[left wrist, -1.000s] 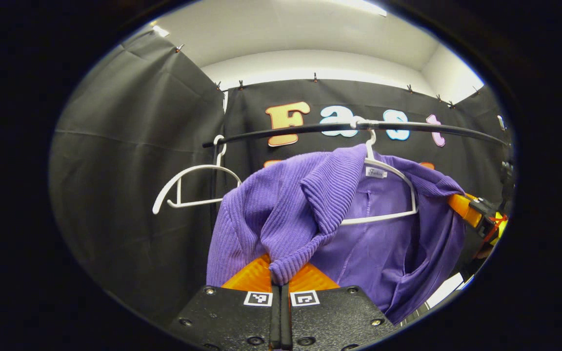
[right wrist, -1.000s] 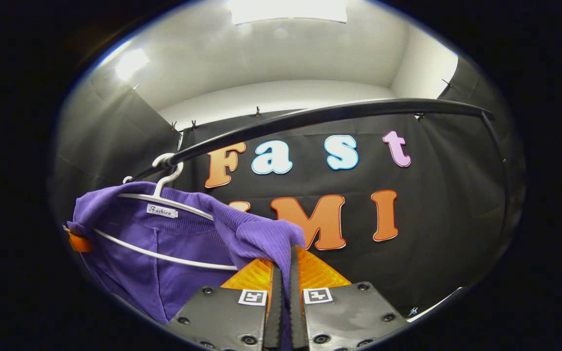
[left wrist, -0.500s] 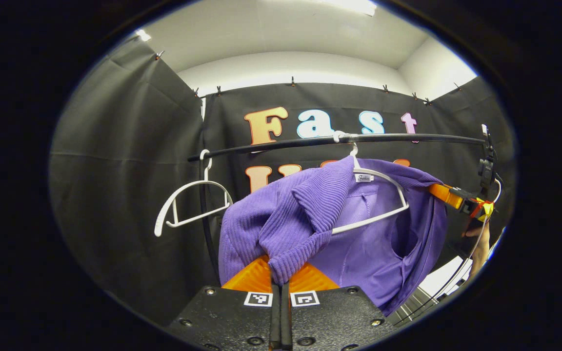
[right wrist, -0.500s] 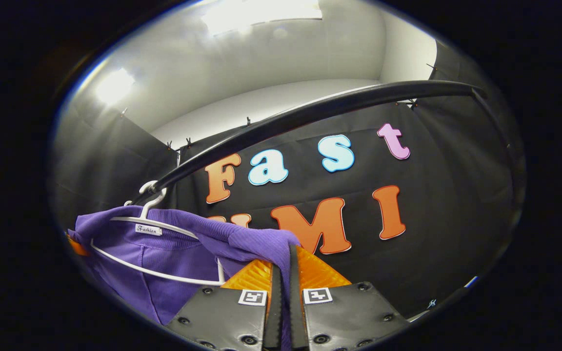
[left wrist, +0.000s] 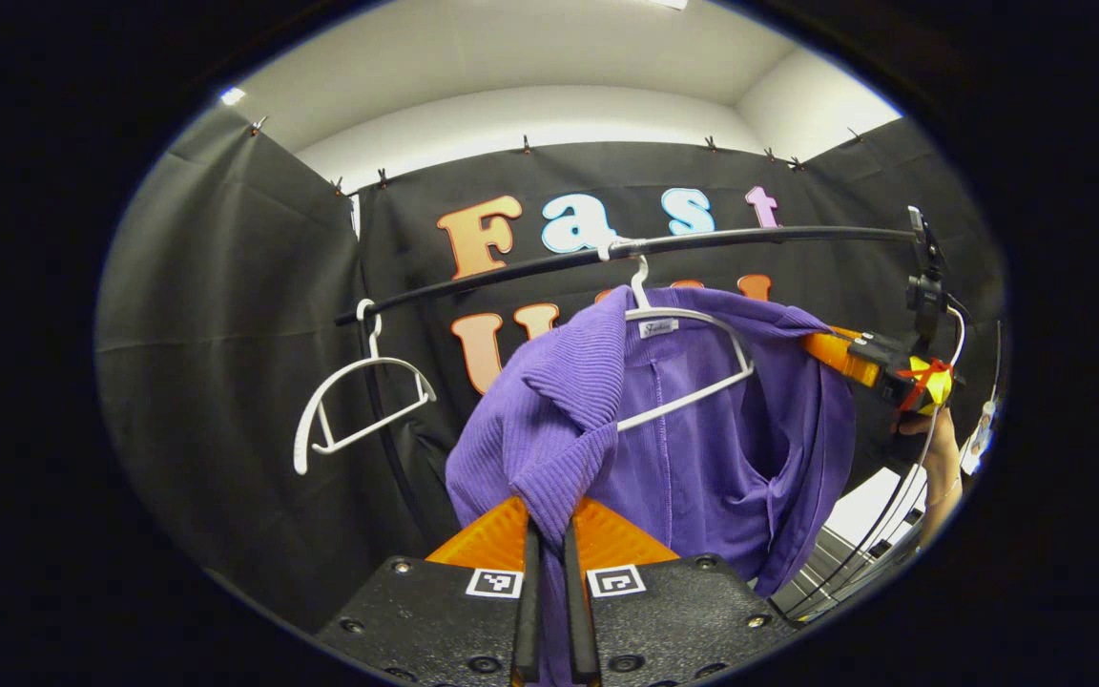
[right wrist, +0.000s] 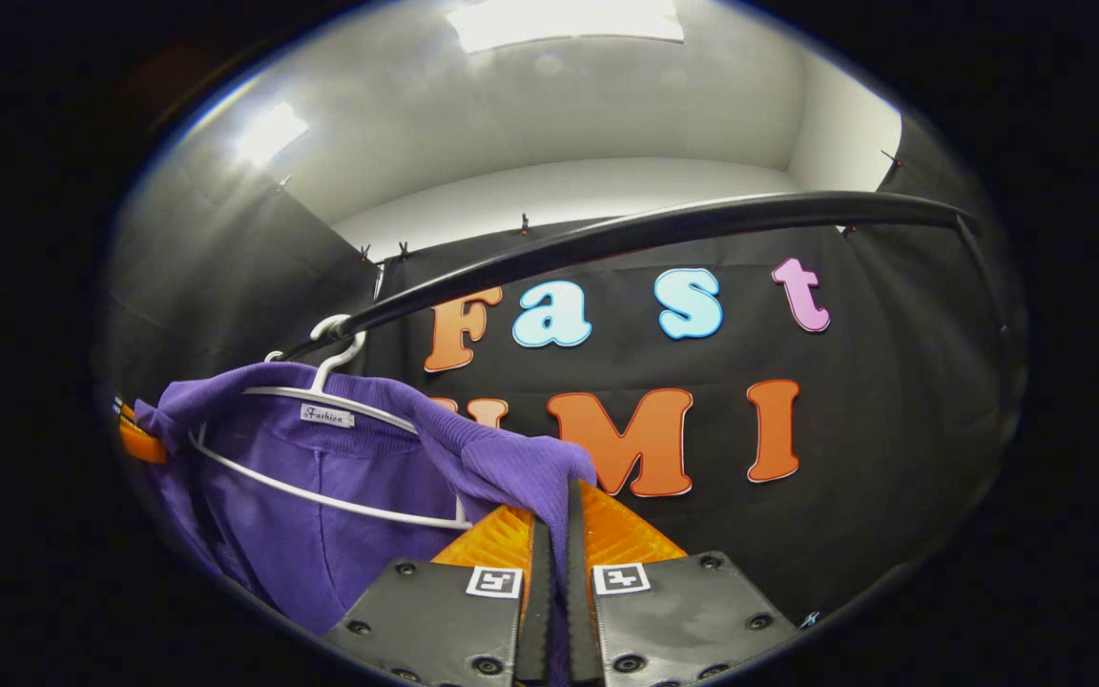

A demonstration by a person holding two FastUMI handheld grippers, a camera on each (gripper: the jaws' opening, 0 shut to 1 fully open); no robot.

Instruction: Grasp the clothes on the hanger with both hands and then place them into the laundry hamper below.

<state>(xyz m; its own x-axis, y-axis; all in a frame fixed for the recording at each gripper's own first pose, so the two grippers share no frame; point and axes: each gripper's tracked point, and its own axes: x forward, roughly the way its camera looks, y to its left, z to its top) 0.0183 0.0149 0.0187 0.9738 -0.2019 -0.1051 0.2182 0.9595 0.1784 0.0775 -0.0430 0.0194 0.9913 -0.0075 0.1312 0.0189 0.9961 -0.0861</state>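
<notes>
Sweater drawn forward off the hanger's near shoulder

In the left gripper view, the purple sweater (left wrist: 664,429) now hangs lower and longer from the left tongs (left wrist: 549,534) than a second ago; its ribbed shoulder has slipped off the near arm of the white hanger (left wrist: 693,367), baring more of it. The rail (left wrist: 626,250) and the empty hanger (left wrist: 359,401) sit higher and farther off. The right tongs (left wrist: 840,348) and the hand (left wrist: 931,448) holding them show more fully.

The left claw (left wrist: 549,534) has two dark flat plates with round screws and a small square black-and-white marker on each. The right claw (right wrist: 554,530) has grey plates with the same screws and markers.
</notes>
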